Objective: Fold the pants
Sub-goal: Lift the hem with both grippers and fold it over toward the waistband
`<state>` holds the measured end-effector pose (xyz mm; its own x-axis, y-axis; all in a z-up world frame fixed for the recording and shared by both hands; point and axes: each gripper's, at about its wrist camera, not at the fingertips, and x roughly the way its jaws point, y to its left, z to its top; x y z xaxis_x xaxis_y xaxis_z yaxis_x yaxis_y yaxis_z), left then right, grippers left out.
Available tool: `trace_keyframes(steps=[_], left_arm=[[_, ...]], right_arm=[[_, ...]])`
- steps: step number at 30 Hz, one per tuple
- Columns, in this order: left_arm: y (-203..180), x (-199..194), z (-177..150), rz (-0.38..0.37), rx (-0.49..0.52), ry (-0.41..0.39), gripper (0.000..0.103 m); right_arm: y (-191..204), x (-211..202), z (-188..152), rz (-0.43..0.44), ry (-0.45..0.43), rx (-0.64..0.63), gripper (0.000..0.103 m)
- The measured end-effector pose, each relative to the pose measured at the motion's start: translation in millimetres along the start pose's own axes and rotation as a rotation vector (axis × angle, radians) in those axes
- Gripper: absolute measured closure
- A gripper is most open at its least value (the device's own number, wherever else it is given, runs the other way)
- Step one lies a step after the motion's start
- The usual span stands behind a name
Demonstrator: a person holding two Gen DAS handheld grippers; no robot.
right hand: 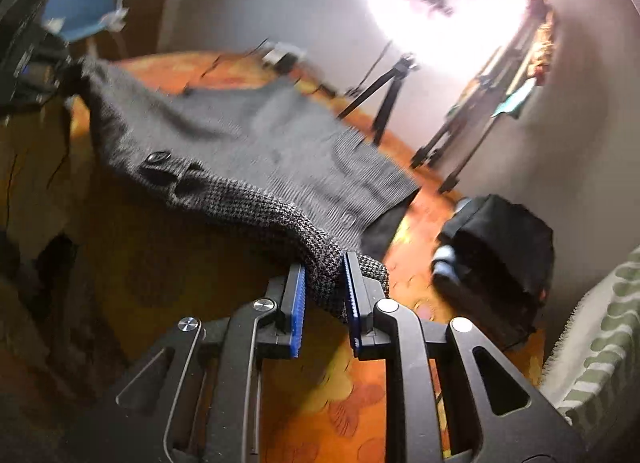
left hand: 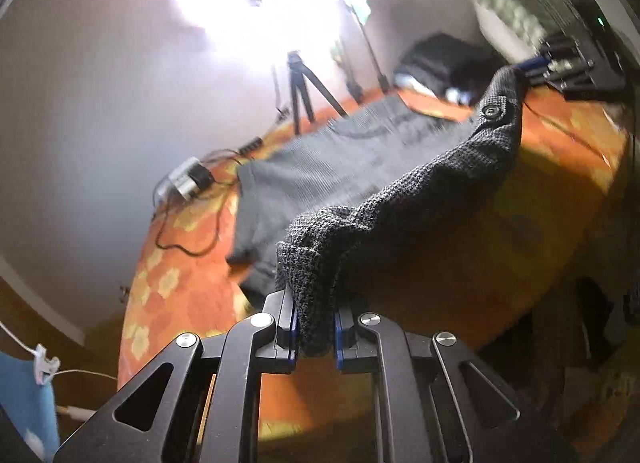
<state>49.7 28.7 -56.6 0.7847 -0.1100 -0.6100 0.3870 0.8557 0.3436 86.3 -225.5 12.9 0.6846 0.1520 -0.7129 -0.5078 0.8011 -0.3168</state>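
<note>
Black bag (right hand: 496, 263) sits on the orange floral bedspread (left hand: 168, 291) just past the far leg hem of the pants (left hand: 320, 167), whether it's zipped or what's inside can't be told. Both grippers are clamped on the waistband: left gripper (left hand: 316, 327) pinches one corner, fabric bunched between its blue pads; right gripper (right hand: 326, 295) bites the other corner. The waistband, button (right hand: 156, 161) showing, hangs lifted between them, while the legs lie flat on the bedspread, stretching toward the tripod (right hand: 384, 95).
</note>
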Motion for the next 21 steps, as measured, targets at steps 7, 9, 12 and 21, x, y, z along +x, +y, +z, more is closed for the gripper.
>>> trace_keyframes(steps=[7, 9, 12, 21], left_arm=[[29.5, 26.7, 34.9, 0.025, -0.051, -0.054, 0.092], [37.4, 38.2, 44.9, 0.033, -0.063, -0.064, 0.092], [48.3, 53.3, 58.9, 0.051, -0.081, -0.079, 0.092], [94.9, 126.1, 102.7, 0.061, -0.167, -0.071, 0.092]], right_arm=[[-28.9, 15.2, 35.2, -0.08, -0.034, 0.077, 0.086], [-35.8, 21.4, 43.0, -0.094, -0.036, 0.087, 0.086], [-49.7, 36.3, 55.5, -0.11, -0.029, 0.117, 0.086], [-93.5, 107.9, 98.7, -0.146, 0.018, 0.185, 0.086]])
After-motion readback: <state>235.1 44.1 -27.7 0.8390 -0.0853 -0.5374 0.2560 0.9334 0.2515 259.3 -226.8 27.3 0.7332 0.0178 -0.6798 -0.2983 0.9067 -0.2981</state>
